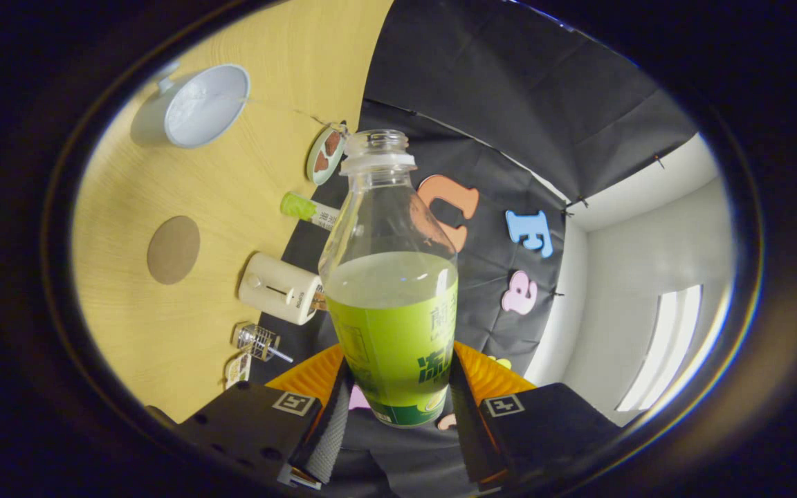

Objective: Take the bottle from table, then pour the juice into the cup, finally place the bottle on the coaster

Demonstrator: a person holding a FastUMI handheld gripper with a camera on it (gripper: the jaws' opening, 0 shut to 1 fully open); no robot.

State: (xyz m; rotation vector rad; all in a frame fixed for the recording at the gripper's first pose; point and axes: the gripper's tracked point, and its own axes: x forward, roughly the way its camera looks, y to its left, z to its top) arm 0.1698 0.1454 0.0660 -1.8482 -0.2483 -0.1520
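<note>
1. Wooden table (163, 360) and the black cloth wall of the booth fill the scene, with the whole view rolled so the table stands up along one side.
2. Between the fingers (471, 408) sits the bottle (391, 304), lifted clear of the table; both fingers press on its green-labelled lower body, pinching it.
3. Its cap is off, the open neck points away from the gripper, and green juice fills roughly the lower half, up to just above the label.
4. Well beyond the bottle's neck, on the table, stands the white cup (194, 107), its open mouth turned toward the camera.
5. A round brown coaster (173, 250) lies flat on the table, apart from the cup and nearer the fingers.
6. Close to the table's edge are a cream box-shaped device (279, 288), a small green tube (307, 209), a round green-rimmed item (324, 153) and a small clear trinket (258, 342).
7. Past the cloth, a pale wall (647, 277) shows.
</note>
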